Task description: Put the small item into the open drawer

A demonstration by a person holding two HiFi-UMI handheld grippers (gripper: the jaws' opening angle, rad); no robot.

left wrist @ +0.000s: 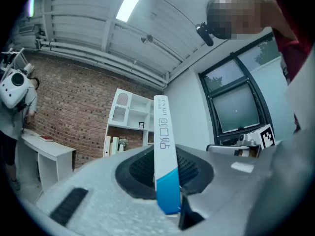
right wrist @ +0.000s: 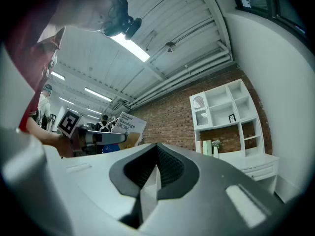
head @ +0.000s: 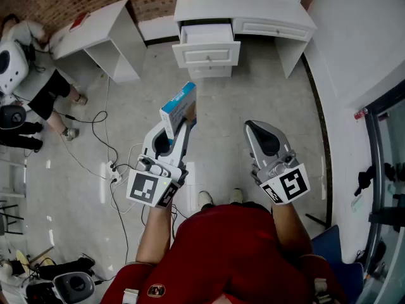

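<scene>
My left gripper is shut on a flat white-and-blue bandage box, which stands upright out of its jaws. In the left gripper view the box is seen edge-on, clamped between the two grey jaws. My right gripper is held level beside it, shut, with nothing between its jaws; the right gripper view shows them meeting at the middle. The open drawer juts out of the white desk straight ahead, some way beyond both grippers. The box also shows at left in the right gripper view.
A white side table stands at upper left, with a crouching person beside it. Cables and a power strip lie on the floor to my left. A white wall runs along the right. A white shelf unit tops the desk.
</scene>
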